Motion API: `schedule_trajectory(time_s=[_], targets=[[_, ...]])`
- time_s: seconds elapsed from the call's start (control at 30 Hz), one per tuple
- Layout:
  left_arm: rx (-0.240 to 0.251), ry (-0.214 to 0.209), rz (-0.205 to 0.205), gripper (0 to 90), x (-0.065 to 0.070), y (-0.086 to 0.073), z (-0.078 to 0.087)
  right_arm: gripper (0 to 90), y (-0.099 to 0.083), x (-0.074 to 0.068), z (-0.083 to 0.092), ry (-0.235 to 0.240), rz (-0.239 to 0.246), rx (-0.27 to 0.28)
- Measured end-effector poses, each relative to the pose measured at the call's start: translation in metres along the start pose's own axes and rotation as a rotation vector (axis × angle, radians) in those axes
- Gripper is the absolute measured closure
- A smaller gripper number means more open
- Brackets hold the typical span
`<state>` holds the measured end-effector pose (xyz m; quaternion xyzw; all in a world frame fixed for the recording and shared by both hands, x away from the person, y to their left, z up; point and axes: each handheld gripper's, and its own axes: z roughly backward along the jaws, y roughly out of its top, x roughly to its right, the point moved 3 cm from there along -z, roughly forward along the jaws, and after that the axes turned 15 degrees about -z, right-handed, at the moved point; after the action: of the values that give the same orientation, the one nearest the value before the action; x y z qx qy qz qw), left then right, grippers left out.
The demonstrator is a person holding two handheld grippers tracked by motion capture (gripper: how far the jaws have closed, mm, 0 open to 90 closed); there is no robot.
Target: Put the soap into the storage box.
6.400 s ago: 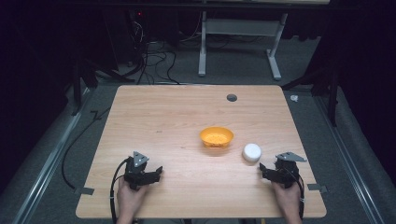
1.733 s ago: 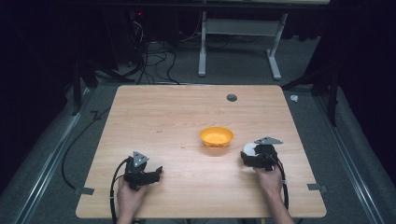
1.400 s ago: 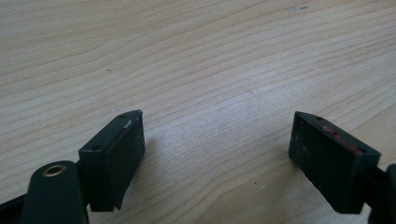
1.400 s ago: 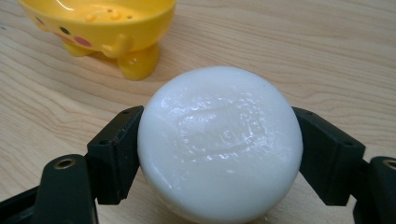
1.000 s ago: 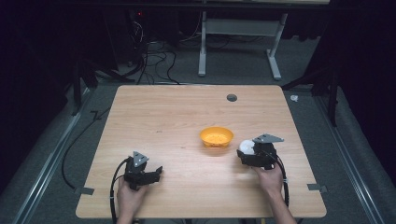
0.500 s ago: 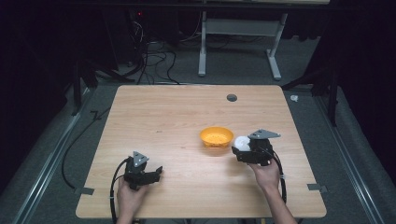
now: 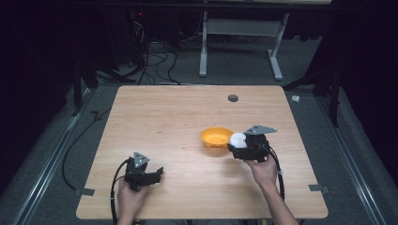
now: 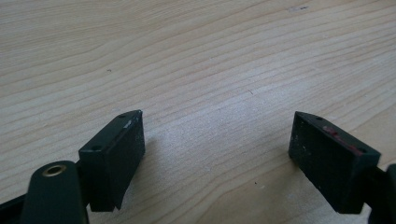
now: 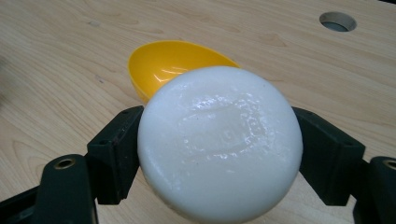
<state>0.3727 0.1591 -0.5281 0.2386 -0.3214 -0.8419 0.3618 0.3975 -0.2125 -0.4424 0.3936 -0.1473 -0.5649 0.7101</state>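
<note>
A round white puck-like object [image 9: 219, 140] sits clamped between the two black jaws of my right gripper [image 9: 219, 156], lifted above the wooden table [image 7: 164, 122]. From the high view, that white object [image 7: 237, 139] hangs just right of a yellow bowl [image 7: 217, 137], with the right gripper [image 7: 238, 148] shut on it. The yellow bowl [image 9: 175, 63] lies right behind the white object in the right gripper view. Near the table's front left, my left gripper [image 7: 158, 172] rests with its jaws spread wide over bare wood [image 8: 215, 135].
A round grey cable hole [image 7: 233, 98] is in the table's far right part, also seen as a hole [image 9: 337, 21] in the right gripper view. Cables and a white desk frame [image 7: 239, 33] stand on the floor beyond the far edge.
My right gripper has closed on the white object, lifted it off the table and carried it left toward the yellow bowl. The left gripper has stayed put.
</note>
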Motion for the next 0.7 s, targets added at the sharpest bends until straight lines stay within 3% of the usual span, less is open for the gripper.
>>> schedule_trajectory(time_s=[0.7], targets=[[0.0,0.0,0.0,18.8,0.0,0.0,0.0,23.9,0.022,-0.017,-0.007,0.032,0.041,-0.017]])
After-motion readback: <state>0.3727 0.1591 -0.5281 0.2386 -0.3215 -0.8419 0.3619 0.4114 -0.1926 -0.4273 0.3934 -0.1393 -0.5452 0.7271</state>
